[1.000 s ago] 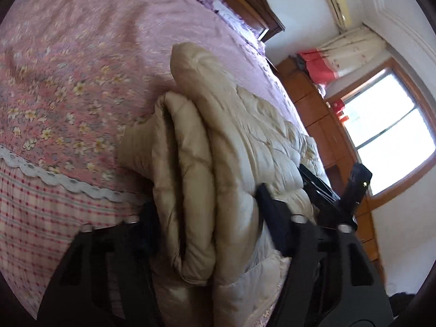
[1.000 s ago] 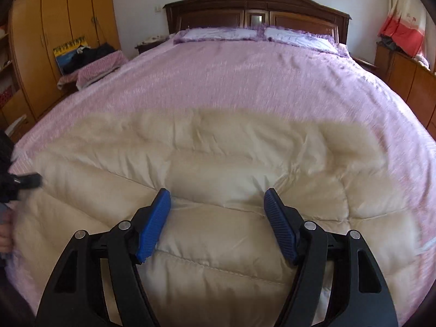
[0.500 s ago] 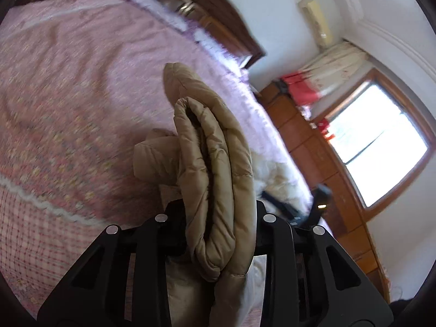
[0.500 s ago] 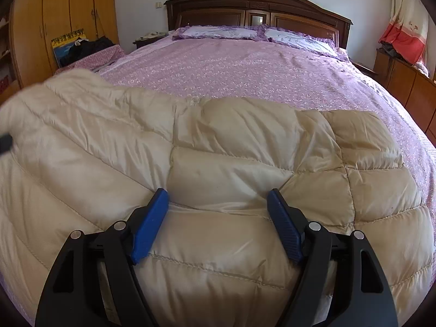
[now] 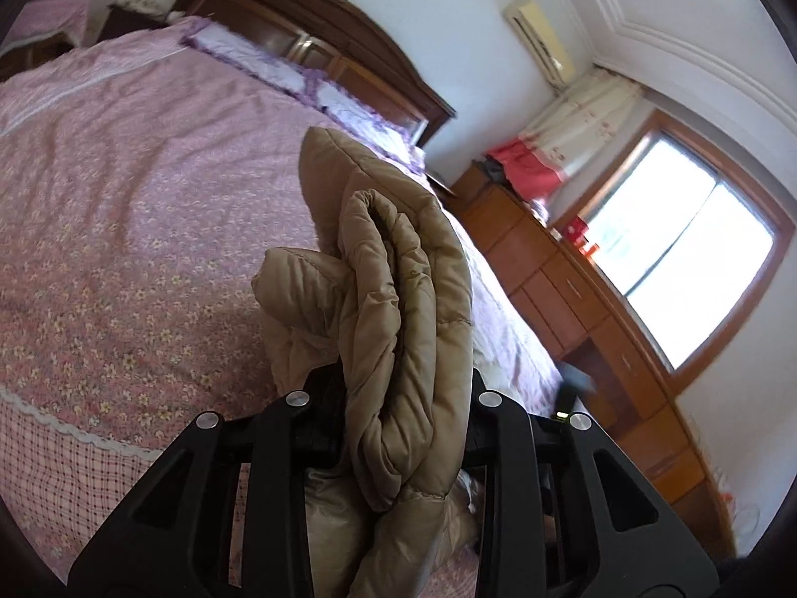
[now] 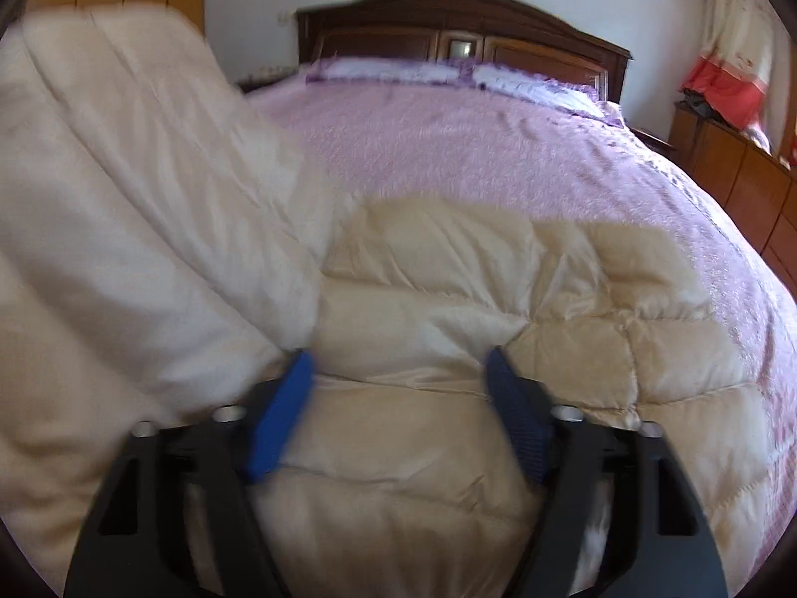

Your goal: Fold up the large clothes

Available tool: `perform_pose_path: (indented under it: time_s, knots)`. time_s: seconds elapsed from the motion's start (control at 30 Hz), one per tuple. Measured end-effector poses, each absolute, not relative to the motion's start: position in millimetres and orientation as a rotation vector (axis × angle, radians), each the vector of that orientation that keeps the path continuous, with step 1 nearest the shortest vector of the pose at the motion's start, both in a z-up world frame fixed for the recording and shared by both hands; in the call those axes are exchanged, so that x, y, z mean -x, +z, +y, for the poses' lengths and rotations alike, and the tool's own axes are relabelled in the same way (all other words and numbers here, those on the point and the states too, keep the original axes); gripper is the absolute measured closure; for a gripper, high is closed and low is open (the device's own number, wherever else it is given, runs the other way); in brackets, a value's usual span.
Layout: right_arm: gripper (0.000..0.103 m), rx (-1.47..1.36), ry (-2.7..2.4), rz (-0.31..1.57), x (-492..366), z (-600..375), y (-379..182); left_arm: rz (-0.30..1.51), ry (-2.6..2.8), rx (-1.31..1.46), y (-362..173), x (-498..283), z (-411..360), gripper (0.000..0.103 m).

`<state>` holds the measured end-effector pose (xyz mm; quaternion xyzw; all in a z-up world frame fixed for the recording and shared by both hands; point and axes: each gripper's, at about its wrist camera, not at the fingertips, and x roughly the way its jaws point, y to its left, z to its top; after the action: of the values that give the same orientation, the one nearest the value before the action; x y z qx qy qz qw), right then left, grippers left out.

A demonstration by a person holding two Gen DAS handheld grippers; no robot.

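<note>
A beige quilted down coat (image 6: pixel 498 299) lies across the near part of a bed with a pink floral cover (image 6: pixel 498 149). My left gripper (image 5: pixel 406 393) is shut on a thick bunched fold of the coat (image 5: pixel 403 299) and holds it up above the bed. In the right wrist view that lifted part rises as a pale slab (image 6: pixel 124 199) at the left, over the flat part. My right gripper (image 6: pixel 398 373) is open, its blue pads (image 6: pixel 279 418) resting on the flat coat, holding nothing.
A dark wooden headboard (image 6: pixel 458 15) and pillows (image 6: pixel 543 84) are at the far end. Wooden drawers (image 5: pixel 573 299) and a window (image 5: pixel 687 254) stand to the bed's right. The bed's checked front edge (image 5: pixel 74 473) is at the lower left.
My left gripper closed on the bunched coat edge and lifted it up off the bed. The raised coat swung from across the right wrist view to its left side. My right gripper stayed open.
</note>
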<state>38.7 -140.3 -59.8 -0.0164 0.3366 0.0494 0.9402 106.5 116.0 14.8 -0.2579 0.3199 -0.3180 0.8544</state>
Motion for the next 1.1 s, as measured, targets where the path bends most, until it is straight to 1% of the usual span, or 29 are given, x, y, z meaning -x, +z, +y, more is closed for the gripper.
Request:
perform_pose_path:
  time_s: [0.03, 0.07, 0.1, 0.13, 0.2, 0.27, 0.37, 0.53, 0.73, 0.8, 0.9, 0.97, 1.0, 1.03, 1.07, 1.1]
  knots:
    - [0.059, -0.027, 0.156, 0.646, -28.2, -141.3, -46.7, 0.685, -0.657, 0.565, 12.9, -109.8, 119.2, 0.075]
    - [0.078, -0.066, 0.178, 0.610, -19.9, -142.7, -37.8, 0.698, -0.648, 0.581, 9.4, -112.2, 121.7, 0.075]
    - [0.088, -0.105, 0.181, 0.579, -9.3, -143.3, -30.3, 0.706, -0.639, 0.589, 4.8, -111.7, 123.9, 0.075]
    - [0.091, -0.148, 0.191, 0.573, 2.6, -142.0, -27.0, 0.714, -0.628, 0.596, 2.4, -113.4, 125.9, 0.075]
    - [0.093, -0.189, 0.199, 0.602, 15.9, -137.7, -33.1, 0.727, -0.610, 0.612, -1.5, -113.4, 129.3, 0.076]
    - [0.094, -0.179, 0.171, 0.684, 29.2, -129.5, -58.0, 0.752, -0.618, 0.622, -3.7, -110.8, 127.8, 0.076]
    - [0.094, -0.117, 0.134, 0.693, 32.7, -112.8, -79.1, 0.744, -0.604, 0.585, -0.4, -100.9, 117.8, 0.076]
    - [0.094, -0.145, 0.159, 0.714, 16.9, -108.2, -91.9, 0.775, -0.558, 0.581, 7.5, -87.2, 101.9, 0.076]
    - [0.094, -0.110, 0.140, 0.729, 15.5, -103.0, -92.5, 0.833, -0.411, 0.570, 25.8, -79.7, 80.6, 0.076]
    - [0.094, -0.112, 0.146, 0.741, 16.3, -103.3, -88.5, 0.842, -0.358, 0.566, 34.5, -79.5, 73.5, 0.076]
    - [0.095, -0.054, 0.257, 0.805, 17.9, -108.5, -56.4, 0.873, -0.309, 0.524, 43.3, -84.4, 62.8, 0.076]
    - [0.095, 0.021, 0.285, 0.739, 27.3, -126.2, -23.0, 0.897, -0.295, 0.486, 49.5, -89.5, 55.8, 0.075]
    - [0.093, 0.087, 0.233, 0.665, 36.7, -141.7, -4.0, 0.909, -0.286, 0.477, 52.8, -91.7, 52.7, 0.075]
    - [0.084, 0.142, 0.165, 0.602, 42.6, -158.7, 7.1, 0.916, -0.278, 0.476, 54.8, -93.0, 51.3, 0.075]
    - [0.044, 0.173, 0.122, 0.568, 44.0, -175.9, 11.7, 0.923, -0.273, 0.472, 56.5, -93.6, 49.9, 0.075]
    - [0.018, 0.159, 0.125, 0.578, 39.4, -199.0, 9.5, 0.927, -0.264, 0.461, 58.5, -93.3, 47.4, 0.075]
